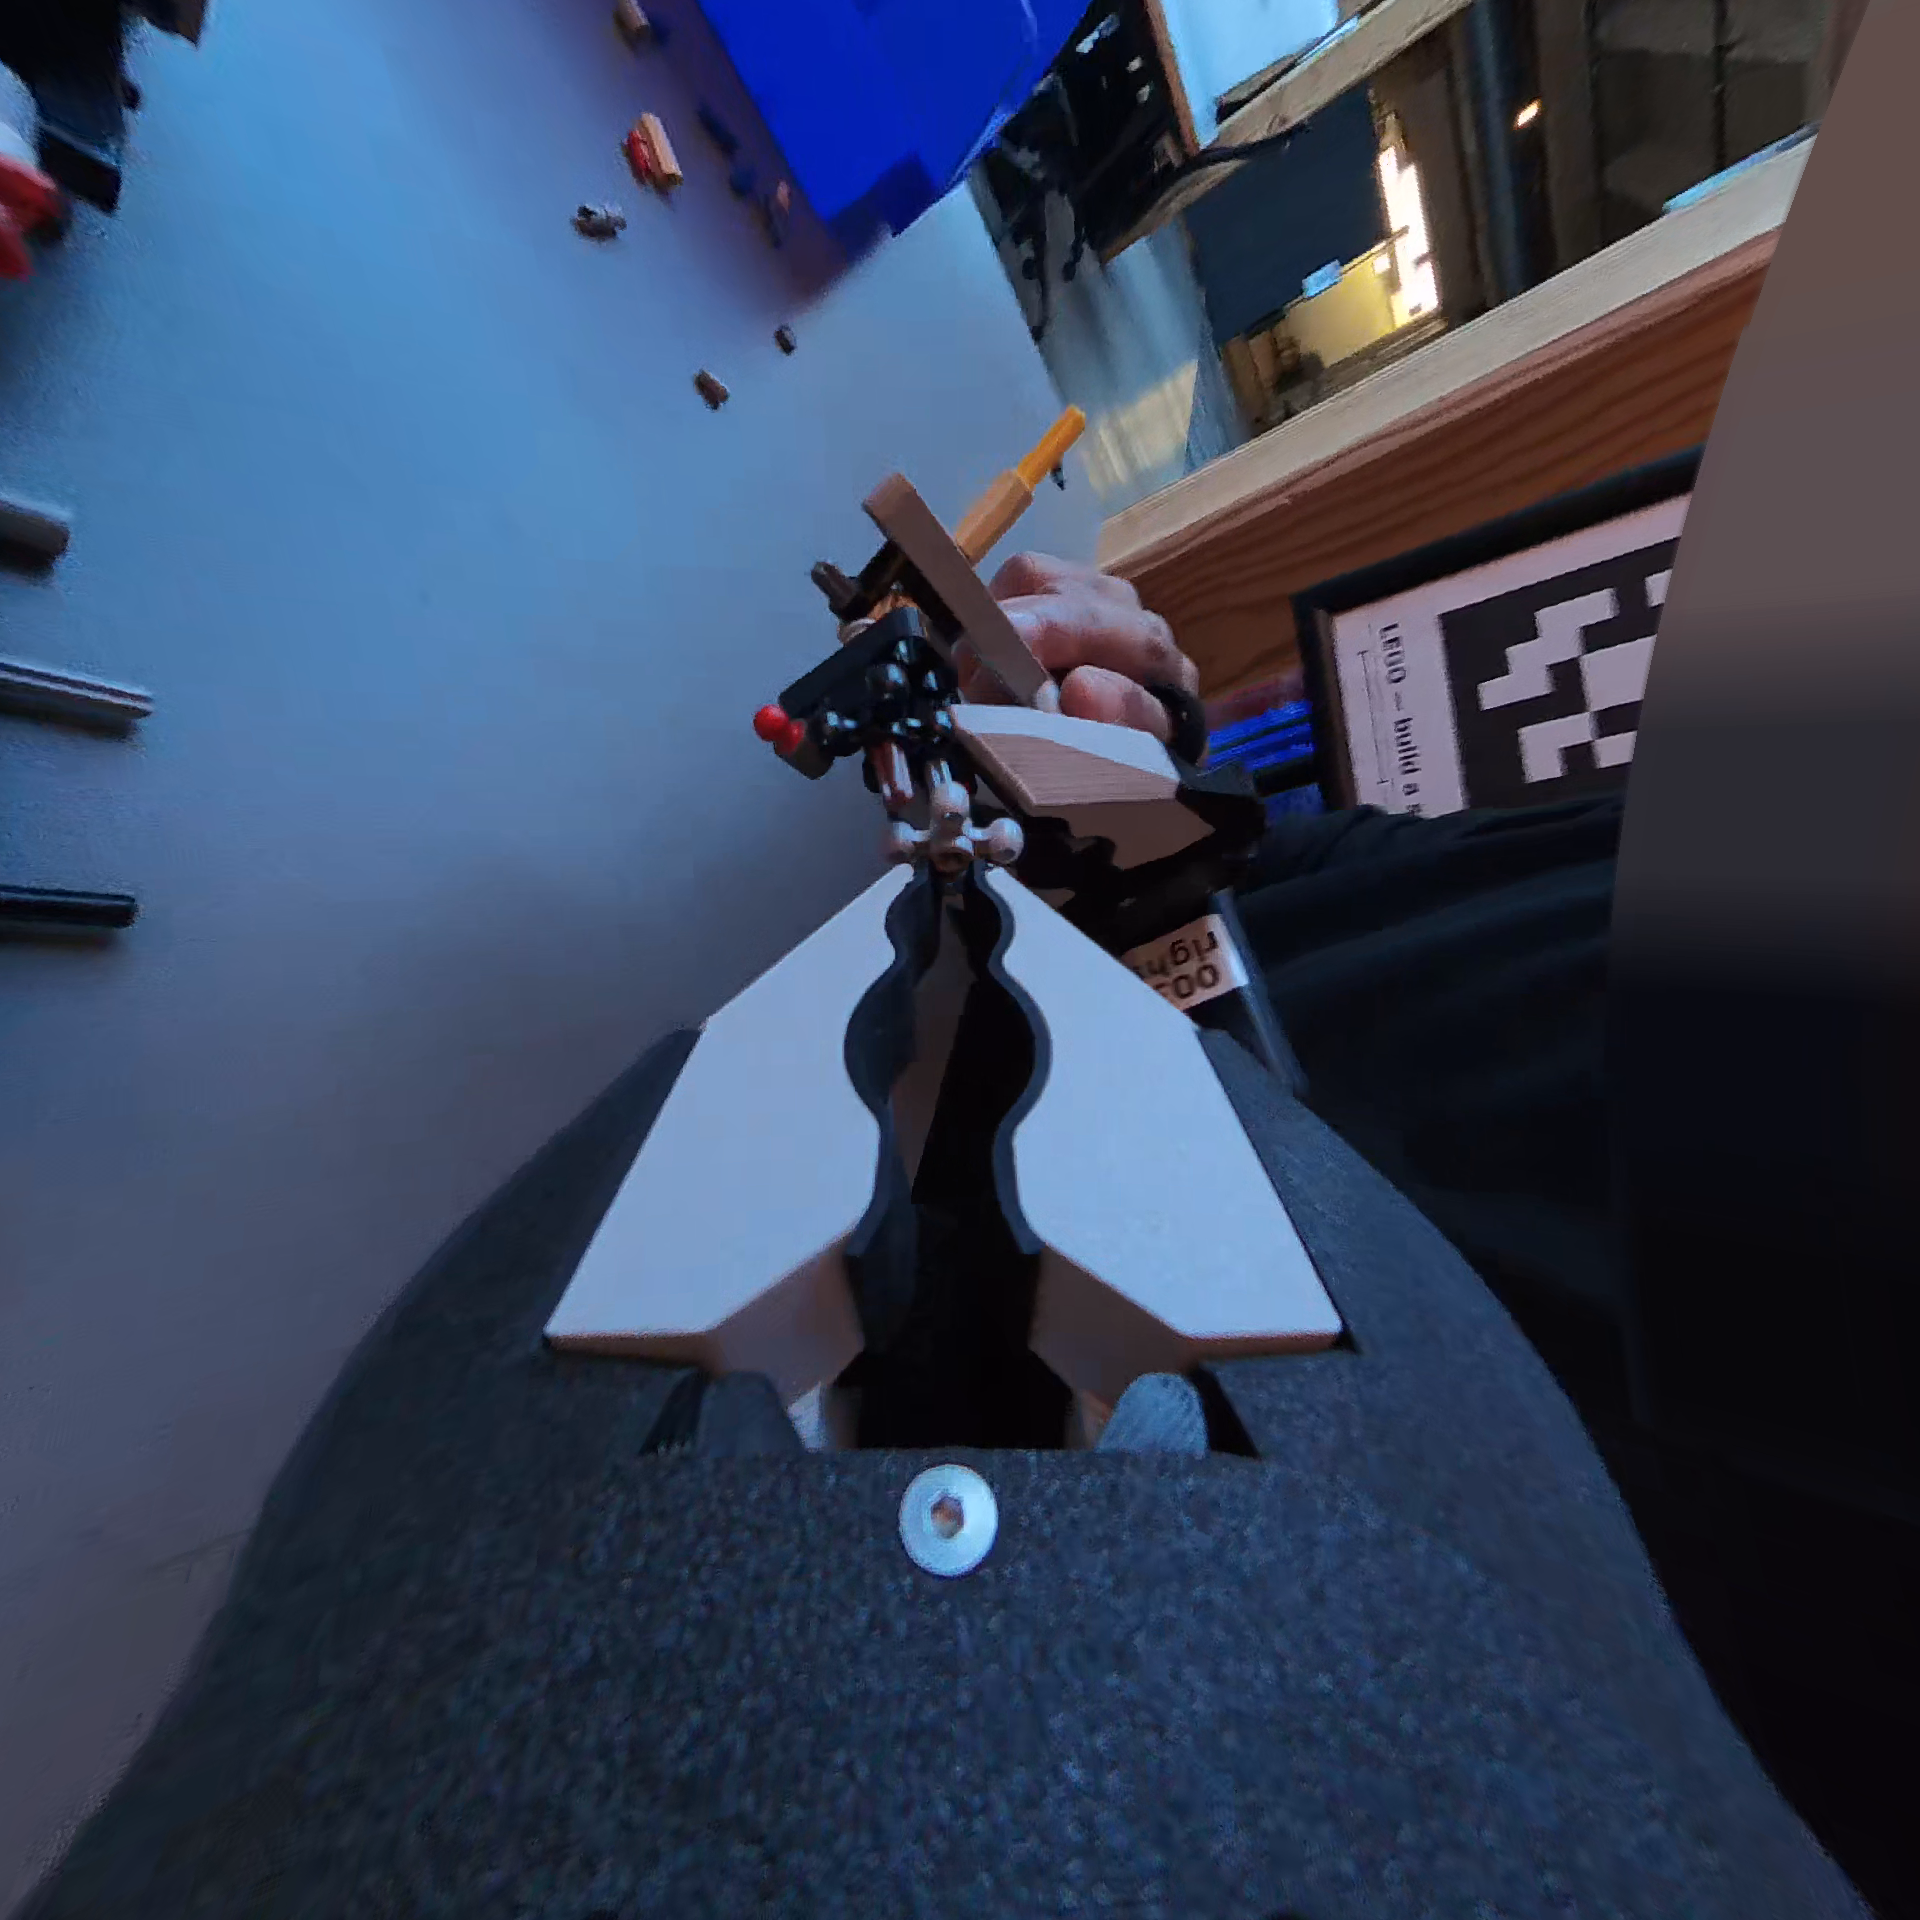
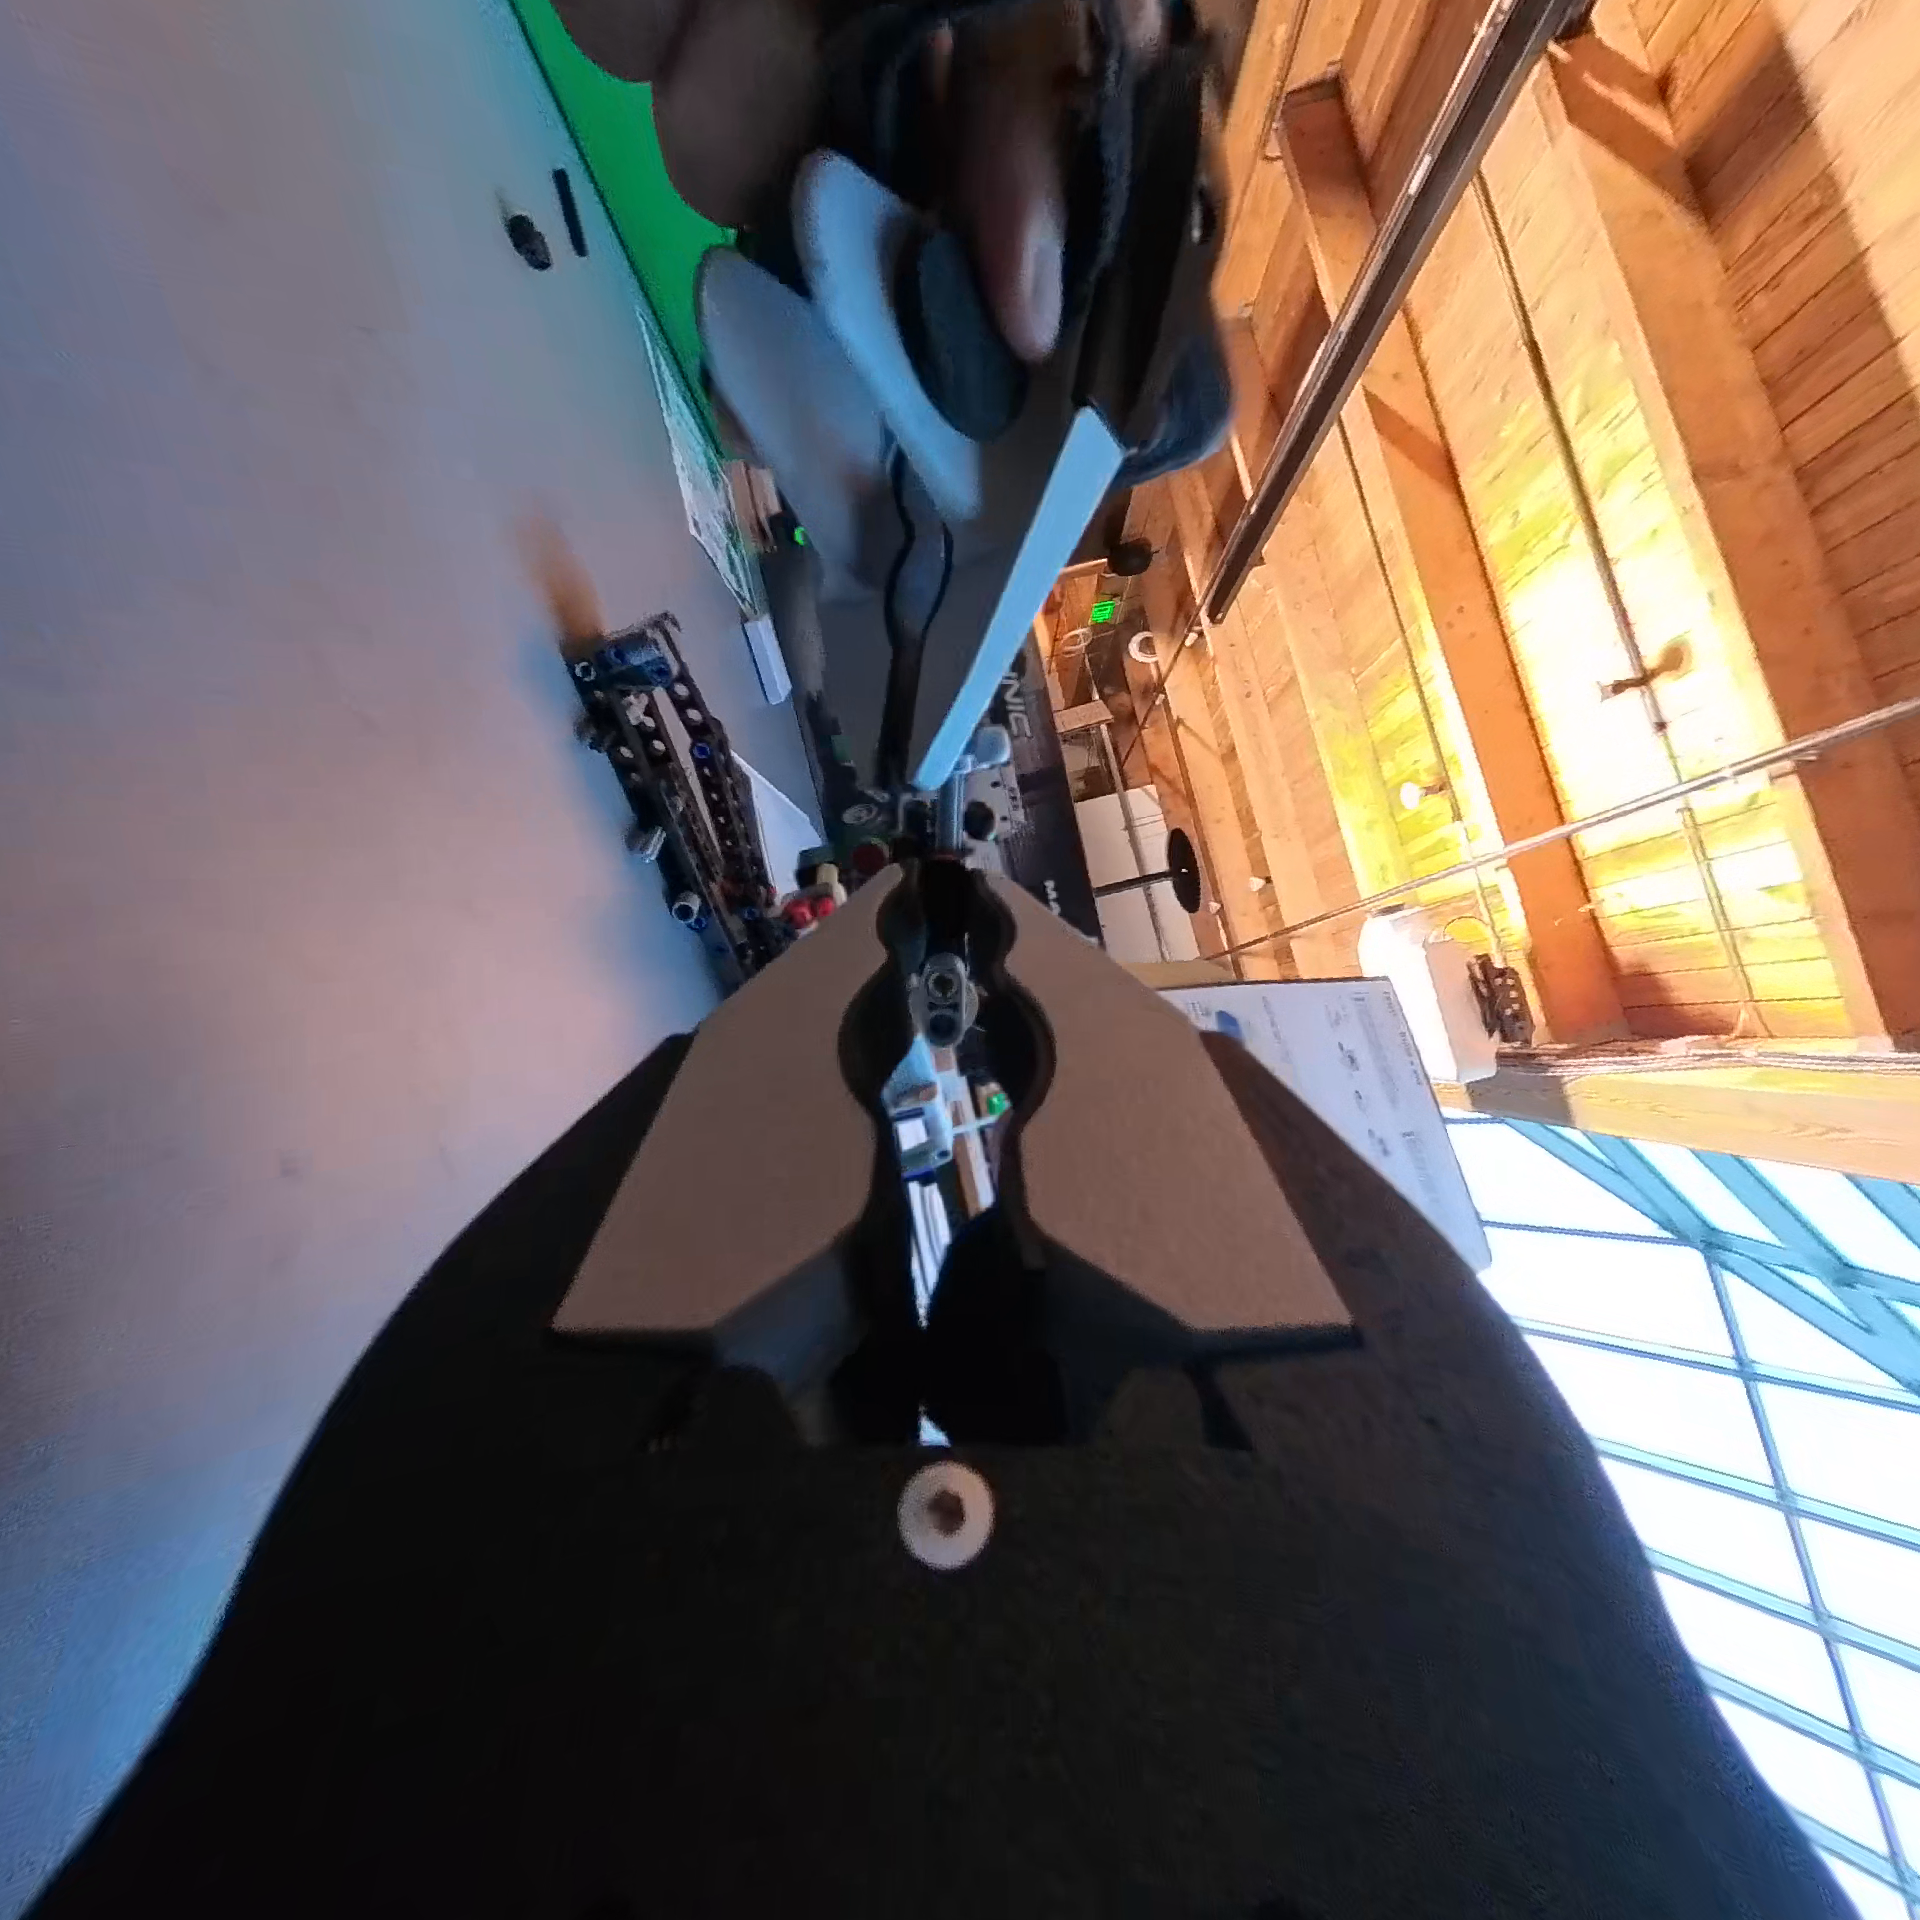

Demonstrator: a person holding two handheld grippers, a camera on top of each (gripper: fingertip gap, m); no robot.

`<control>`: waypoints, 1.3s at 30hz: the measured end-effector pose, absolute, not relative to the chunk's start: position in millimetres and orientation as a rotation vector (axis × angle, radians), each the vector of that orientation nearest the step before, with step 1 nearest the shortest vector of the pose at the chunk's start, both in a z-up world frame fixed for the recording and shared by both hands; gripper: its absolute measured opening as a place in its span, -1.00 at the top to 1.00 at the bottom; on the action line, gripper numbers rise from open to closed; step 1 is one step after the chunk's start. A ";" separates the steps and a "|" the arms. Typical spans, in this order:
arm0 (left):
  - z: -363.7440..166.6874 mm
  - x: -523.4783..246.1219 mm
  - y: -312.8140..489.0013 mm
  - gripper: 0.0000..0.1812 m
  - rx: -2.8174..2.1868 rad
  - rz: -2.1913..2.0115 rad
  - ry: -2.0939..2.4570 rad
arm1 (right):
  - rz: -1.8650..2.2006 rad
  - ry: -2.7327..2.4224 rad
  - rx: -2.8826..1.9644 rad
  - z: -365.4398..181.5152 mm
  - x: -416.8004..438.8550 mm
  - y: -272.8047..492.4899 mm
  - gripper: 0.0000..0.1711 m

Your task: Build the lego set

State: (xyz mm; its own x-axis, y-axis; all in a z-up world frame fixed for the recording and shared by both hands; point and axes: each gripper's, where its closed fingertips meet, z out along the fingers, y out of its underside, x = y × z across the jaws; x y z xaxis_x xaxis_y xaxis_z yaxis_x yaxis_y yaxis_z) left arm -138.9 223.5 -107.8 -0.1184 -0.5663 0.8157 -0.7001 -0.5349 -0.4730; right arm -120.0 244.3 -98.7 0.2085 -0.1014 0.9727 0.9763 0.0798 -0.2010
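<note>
In the left wrist view my left gripper [image 1: 945, 878] is shut on a small light-grey connector with ball ends [image 1: 951, 831]. That connector touches the underside of a black lego sub-assembly with red pins [image 1: 873, 696], held just beyond by my right gripper [image 1: 935, 665]. In the right wrist view my right gripper [image 2: 940, 883] is shut on this sub-assembly. One grey part of it [image 2: 943, 997] shows between the fingers. The left gripper's fingers [image 2: 997, 623] come down from above and meet it at the tips. Both grippers are held above the white table [image 1: 364, 623].
A long black lego frame [image 2: 675, 790] lies on the table, with a green mat [image 2: 623, 135] behind it. A blue bin [image 1: 883, 94], small loose pieces [image 1: 652, 151] and beams [image 1: 62, 696] lie farther off. A hand [image 1: 1091, 634] and a framed marker board [image 1: 1507, 665] are at the right.
</note>
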 end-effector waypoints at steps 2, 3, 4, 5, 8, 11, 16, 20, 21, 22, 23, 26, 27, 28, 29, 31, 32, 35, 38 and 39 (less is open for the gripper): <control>-107.6 -139.1 222.7 0.98 1.968 1.755 -1.367 | -1.068 -1.019 -1.171 -100.1 -120.0 244.6 0.94; -107.3 -139.0 222.2 0.98 1.952 1.762 -1.336 | -1.086 -1.019 -1.160 -99.1 -120.1 244.1 0.94; -106.1 -138.9 221.5 0.98 1.934 1.771 -1.303 | -1.092 -1.018 -1.157 -98.4 -119.9 243.8 0.94; -107.2 -138.9 221.5 0.98 1.931 1.766 -1.284 | -1.088 -1.027 -1.165 -100.7 -120.0 244.6 0.94; -115.8 -139.8 224.2 0.98 1.962 1.703 -1.281 | -1.108 -1.077 -1.175 -109.0 -121.0 247.2 0.94; -124.9 -138.6 228.1 0.97 2.050 1.609 -1.484 | -1.102 -1.085 -1.194 -112.7 -120.2 249.3 0.94; -122.6 -133.2 233.2 0.97 2.096 1.610 -1.753 | -1.065 -1.039 -1.216 -108.7 -115.0 250.9 0.94; -112.9 -128.4 233.0 0.94 2.105 1.717 -1.720 | -0.984 -0.968 -1.265 -104.7 -109.2 251.8 0.93; -110.5 -127.1 233.2 0.91 2.112 1.744 -1.704 | -0.960 -0.952 -1.291 -105.7 -106.8 252.8 0.93; -107.0 -126.0 233.1 0.90 2.113 1.778 -1.687 | -0.941 -0.935 -1.307 -105.2 -104.6 253.3 0.93; -103.6 -125.2 233.8 0.90 2.120 1.811 -1.678 | -0.911 -0.914 -1.316 -103.5 -103.6 252.9 0.93; -94.9 -121.1 238.2 0.89 2.190 1.888 -1.716 | -0.811 -0.859 -1.365 -102.2 -98.5 253.3 0.93; -92.2 -119.4 239.1 0.89 2.222 1.912 -1.744 | -0.778 -0.838 -1.375 -100.7 -97.4 253.0 0.93; -90.8 -117.9 238.9 0.89 2.251 1.920 -1.781 | -0.729 -0.817 -1.388 -99.5 -97.1 252.7 0.93; -89.0 -116.5 237.9 0.89 2.273 1.931 -1.822 | -0.686 -0.798 -1.400 -98.6 -95.9 252.5 0.93; -84.2 -114.1 237.2 0.85 2.327 1.958 -1.925 | -0.610 -0.748 -1.416 -94.8 -91.5 252.2 0.93; -82.4 -113.6 238.3 0.80 2.367 1.962 -1.985 | -0.554 -0.721 -1.426 -93.2 -89.6 252.1 0.93; -74.3 -111.2 242.3 0.74 2.496 2.007 -2.119 | -0.400 -0.638 -1.410 -82.6 -84.1 249.0 0.93; -70.6 -105.0 237.6 0.71 2.550 2.038 -2.171 | -0.309 -0.590 -1.391 -75.7 -81.0 246.6 0.93; -69.0 -103.3 237.1 0.71 2.573 2.050 -2.185 | -0.284 -0.585 -1.374 -72.7 -82.1 244.8 0.93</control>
State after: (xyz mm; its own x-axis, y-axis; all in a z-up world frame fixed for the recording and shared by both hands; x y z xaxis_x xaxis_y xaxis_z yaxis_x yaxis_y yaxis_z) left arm -103.3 237.1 -69.0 0.0265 -0.9847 0.1725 -0.2346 -0.1738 -0.9564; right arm -82.1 244.8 -72.7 0.8261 0.1435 0.5449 0.5171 0.1910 -0.8343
